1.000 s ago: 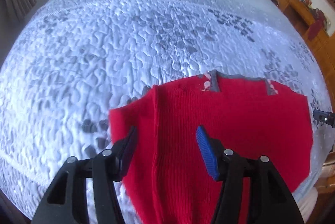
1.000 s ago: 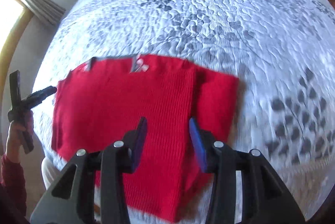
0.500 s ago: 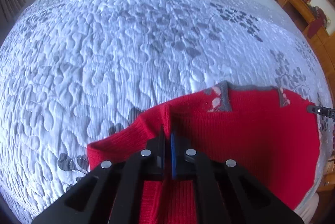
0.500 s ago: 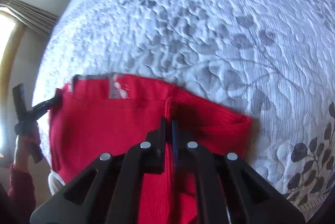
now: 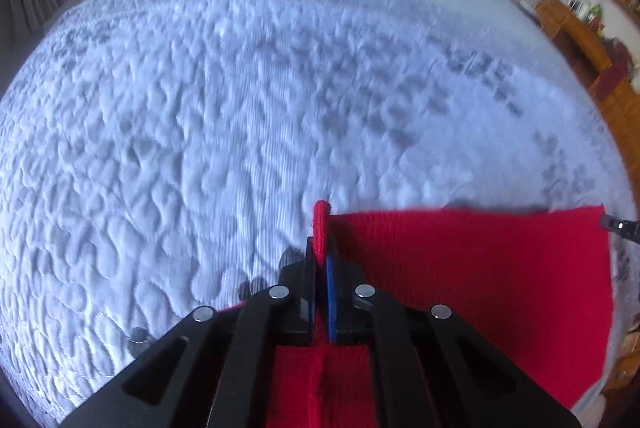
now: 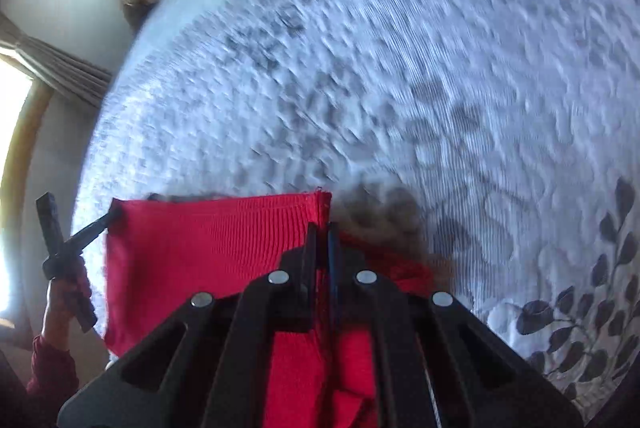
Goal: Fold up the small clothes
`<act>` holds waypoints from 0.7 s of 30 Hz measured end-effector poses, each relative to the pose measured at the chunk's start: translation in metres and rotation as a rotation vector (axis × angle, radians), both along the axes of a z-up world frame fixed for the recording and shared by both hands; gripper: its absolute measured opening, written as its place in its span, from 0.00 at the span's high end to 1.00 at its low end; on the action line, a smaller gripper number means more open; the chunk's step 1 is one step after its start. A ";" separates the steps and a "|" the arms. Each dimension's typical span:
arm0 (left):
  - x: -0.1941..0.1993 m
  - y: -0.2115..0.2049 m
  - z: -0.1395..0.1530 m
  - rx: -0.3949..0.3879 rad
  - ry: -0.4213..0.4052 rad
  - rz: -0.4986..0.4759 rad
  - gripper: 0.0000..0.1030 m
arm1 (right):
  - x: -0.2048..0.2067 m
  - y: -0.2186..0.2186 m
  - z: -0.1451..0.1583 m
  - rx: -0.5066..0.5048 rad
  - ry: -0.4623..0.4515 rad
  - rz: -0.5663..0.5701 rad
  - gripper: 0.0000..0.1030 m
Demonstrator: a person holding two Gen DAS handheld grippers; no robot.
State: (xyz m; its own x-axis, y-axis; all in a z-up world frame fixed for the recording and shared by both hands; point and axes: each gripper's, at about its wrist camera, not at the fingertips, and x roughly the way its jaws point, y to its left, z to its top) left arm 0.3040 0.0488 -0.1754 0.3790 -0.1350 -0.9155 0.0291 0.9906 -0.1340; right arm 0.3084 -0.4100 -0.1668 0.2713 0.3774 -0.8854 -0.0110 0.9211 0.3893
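both jaws were spread a second ago; now the left hand-held gripper (image 5: 320,252) and right hand-held gripper (image 6: 322,240) each pinch the red sweater (image 5: 460,268), its fold lifted off the bed (image 5: 240,108) toward 12 o'clock.

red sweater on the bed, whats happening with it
A person is folding a red knit garment on a white quilted bedspread, with a handheld gripper in each hand. The left gripper is shut on a pinch of fabric at one edge, and the right gripper is shut on the opposite edge. The cloth between them spreads out fairly flat. From the right wrist view, the left gripper's tip and the hand holding it show at the garment's far corner. The fold looks underway, not finished.
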 end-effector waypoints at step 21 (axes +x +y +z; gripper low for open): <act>-0.167 -0.011 0.040 -0.059 0.058 -0.053 0.36 | -0.171 0.019 0.044 -0.013 -0.011 0.154 0.58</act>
